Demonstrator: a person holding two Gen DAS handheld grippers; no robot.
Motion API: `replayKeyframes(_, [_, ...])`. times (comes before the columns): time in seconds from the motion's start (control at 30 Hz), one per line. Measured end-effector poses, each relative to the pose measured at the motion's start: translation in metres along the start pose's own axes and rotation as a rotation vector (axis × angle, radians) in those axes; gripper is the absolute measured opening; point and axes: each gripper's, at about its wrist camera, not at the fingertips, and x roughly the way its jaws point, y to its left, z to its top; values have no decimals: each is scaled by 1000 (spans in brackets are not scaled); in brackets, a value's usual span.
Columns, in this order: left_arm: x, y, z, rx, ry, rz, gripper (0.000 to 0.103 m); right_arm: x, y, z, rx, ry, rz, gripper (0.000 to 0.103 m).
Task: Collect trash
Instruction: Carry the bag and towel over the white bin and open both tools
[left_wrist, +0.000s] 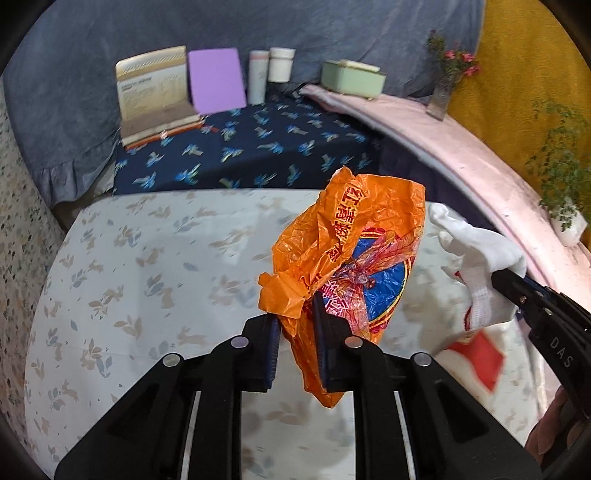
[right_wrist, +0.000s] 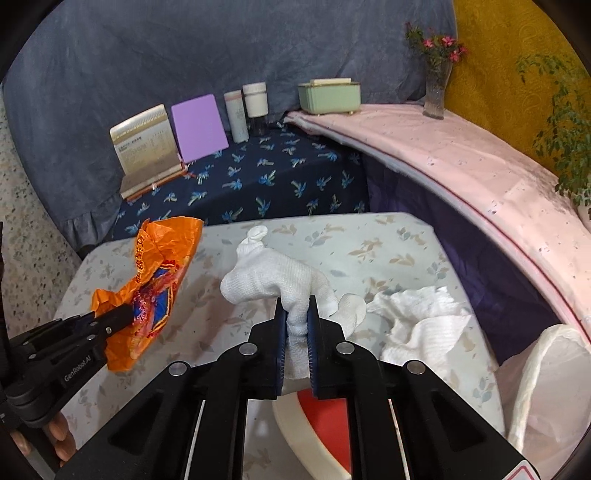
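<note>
Fingers of the left gripper are clamped on the lower part of a crumpled orange wrapper, which stands clear above the tabletop; fingers of the right gripper are pinched on a bunched white sock or cloth, likewise lifted off the leaf-print cover. Both holds sit low on limp material, so the carry is judged to go best slow and level, each grip kept firm until the piece hangs over the receptacle. Beneath the right gripper lies a cream-and-red item, partly hidden and not identifiable. Just beyond and to the right, a crumpled white tissue rests on the tabletop, uncollected. At the right edge a translucent bag with a white rolled rim stands open; it appears to be the trash receptacle, and its contents cannot be made out. Farther back, on the dark floral surface, stand a booklet, a purple board and two white jars; a closed pale-green box sits on the pink ledge, contents unseen.
</note>
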Motion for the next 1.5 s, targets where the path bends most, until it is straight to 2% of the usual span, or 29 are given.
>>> replayKeyframes(0.4, [-53, -94, 0, 101, -63, -92, 16, -79, -71, 1, 79, -110, -63, 10])
replayKeyframes(0.83, [-83, -223, -33, 247, -52, -209, 16, -156, -180, -39, 209, -168, -190, 10])
replayKeyframes(1.23, [-84, -310, -76, 358, 2, -274, 16, -181, -258, -89, 322, -141, -269, 10])
replayKeyframes(1.5, [-77, -342, -96, 410, 40, -286, 17, -183, -285, -115, 371, -122, -286, 10])
